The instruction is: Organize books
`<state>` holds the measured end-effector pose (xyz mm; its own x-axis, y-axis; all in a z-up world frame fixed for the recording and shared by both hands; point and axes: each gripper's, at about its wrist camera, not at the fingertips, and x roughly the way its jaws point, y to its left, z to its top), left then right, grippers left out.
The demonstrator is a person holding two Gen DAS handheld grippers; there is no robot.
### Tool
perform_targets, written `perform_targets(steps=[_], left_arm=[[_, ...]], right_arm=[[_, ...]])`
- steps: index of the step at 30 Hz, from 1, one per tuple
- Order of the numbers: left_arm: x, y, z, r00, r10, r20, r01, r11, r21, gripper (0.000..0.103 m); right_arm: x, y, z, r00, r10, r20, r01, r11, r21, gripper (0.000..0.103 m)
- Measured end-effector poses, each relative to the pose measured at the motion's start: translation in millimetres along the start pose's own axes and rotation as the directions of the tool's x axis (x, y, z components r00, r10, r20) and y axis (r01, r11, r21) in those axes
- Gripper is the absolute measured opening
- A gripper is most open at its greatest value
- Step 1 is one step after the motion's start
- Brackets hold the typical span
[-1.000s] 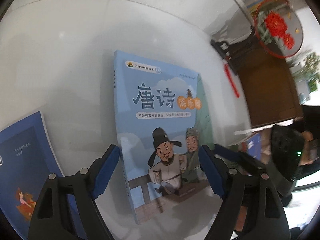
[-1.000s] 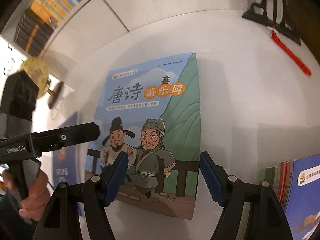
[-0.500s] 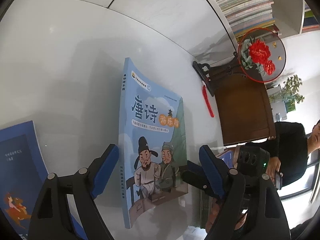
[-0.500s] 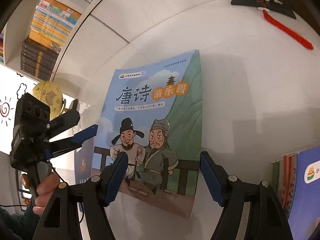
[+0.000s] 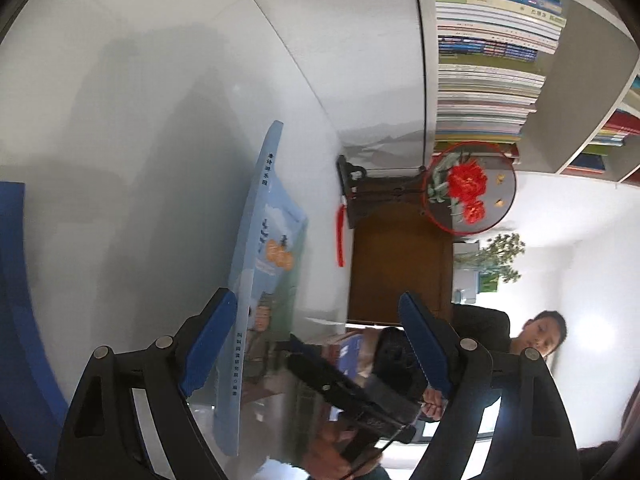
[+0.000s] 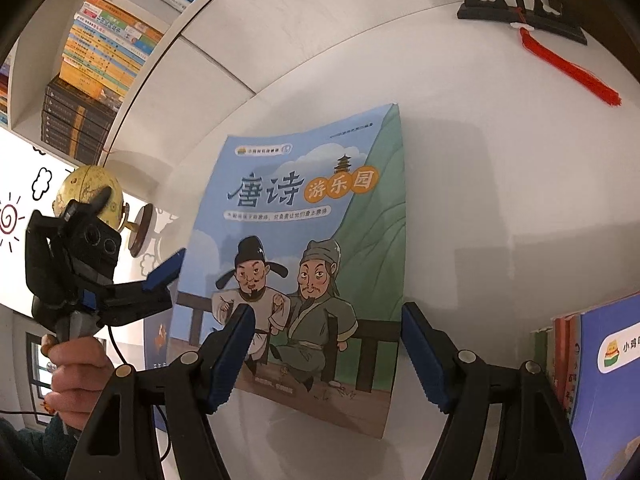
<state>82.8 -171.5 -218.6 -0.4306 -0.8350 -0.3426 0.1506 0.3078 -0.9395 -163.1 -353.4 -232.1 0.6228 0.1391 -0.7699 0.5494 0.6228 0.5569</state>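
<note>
Lying face up on the white tabletop, the light-blue poetry book with two cartoon figures on its cover is the item we have in hand, and it is not yet shelved or stacked. We see its spine edge close beside the left finger of the left gripper, whose jaws stand wide apart and grasp nothing. The right gripper hovers over the book's lower edge, jaws likewise spread wide and empty. Beside it, at the right, a row of upright books suggests a partly finished group. A dark-blue book lies flat at the far left, also unsorted. Beyond stand filled shelves. We judge the task early: at least two books remain.
</note>
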Motion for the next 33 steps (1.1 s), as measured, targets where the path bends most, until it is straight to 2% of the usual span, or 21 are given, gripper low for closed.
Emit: perform_targets(steps=[3, 4, 6, 8, 10, 12, 13, 14, 15, 18, 23, 27, 29, 33], left_arm=[[16.4, 5.0, -3.8, 0.997, -0.057, -0.043, 0.055, 0.997, -0.053, 0.081], [22.2, 7.6, -6.0, 0.997, -0.055, -0.057, 0.051, 0.996, -0.070, 0.081], [36.4, 7.9, -11.7, 0.997, 0.021, -0.078, -0.023, 0.999, -0.033, 0.081], [48.8, 8.7, -17.5, 0.987, 0.128, -0.097, -0.129, 0.992, -0.002, 0.080], [52.9, 9.2, -17.6, 0.973, 0.205, -0.108, -0.204, 0.979, 0.020, 0.064], [53.9, 15.5, -13.9, 0.966, 0.224, -0.132, -0.228, 0.974, -0.013, 0.045], [52.3, 18.8, -11.6, 0.963, 0.235, -0.132, -0.242, 0.970, -0.039, 0.040], [50.4, 22.0, -9.9, 0.960, 0.248, -0.126, -0.258, 0.964, -0.065, 0.030], [50.0, 24.0, -9.3, 0.958, 0.256, -0.128, -0.267, 0.961, -0.076, 0.024], [53.5, 19.6, -9.9, 0.946, 0.293, -0.140, -0.303, 0.952, -0.051, 0.017], [62.8, 19.6, -13.5, 0.935, 0.302, -0.187, -0.319, 0.945, -0.072, 0.017], [63.5, 19.9, -10.4, 0.930, 0.302, -0.210, -0.328, 0.939, -0.100, 0.017], [65.1, 16.5, -8.7, 0.923, 0.316, -0.220, -0.342, 0.935, -0.091, 0.017], [67.4, 12.1, -5.9, 0.911, 0.338, -0.234, -0.362, 0.930, -0.065, 0.017]], right_arm=[[-0.5, 0.0, -1.1, 1.000, 0.002, 0.001, -0.002, 1.000, -0.003, 0.075], [-0.5, -0.5, -0.9, 1.000, 0.009, -0.001, -0.009, 1.000, 0.001, 0.075], [0.1, -0.2, -0.8, 1.000, 0.015, -0.006, -0.015, 1.000, 0.001, 0.074], [0.7, 1.0, -1.3, 1.000, 0.011, -0.009, -0.011, 1.000, -0.005, 0.074], [0.3, 0.6, -1.8, 1.000, 0.009, -0.012, -0.009, 1.000, -0.008, 0.074], [-1.8, -1.4, -2.1, 1.000, 0.004, -0.022, -0.003, 1.000, 0.005, 0.074], [-2.8, -1.9, -3.7, 0.999, 0.002, -0.040, -0.001, 1.000, 0.014, 0.074], [-3.6, -1.2, -5.6, 0.998, -0.007, -0.055, 0.008, 1.000, 0.018, 0.074], [-5.1, -0.1, -8.1, 0.998, -0.017, -0.067, 0.018, 1.000, 0.019, 0.074], [-11.1, 1.1, -18.2, 0.996, -0.025, -0.089, 0.028, 0.999, 0.035, 0.075], [-27.2, -10.4, -52.3, 0.993, 0.054, -0.108, -0.036, 0.986, 0.161, 0.076], [-27.4, -5.1, -84.6, 0.984, 0.124, -0.130, -0.094, 0.972, 0.214, 0.076], [-19.3, -1.7, -91.6, 0.979, 0.155, -0.134, -0.122, 0.967, 0.223, 0.077], [-8.0, 6.9, -85.5, 0.971, 0.223, -0.088, -0.200, 0.956, 0.216, 0.078]])
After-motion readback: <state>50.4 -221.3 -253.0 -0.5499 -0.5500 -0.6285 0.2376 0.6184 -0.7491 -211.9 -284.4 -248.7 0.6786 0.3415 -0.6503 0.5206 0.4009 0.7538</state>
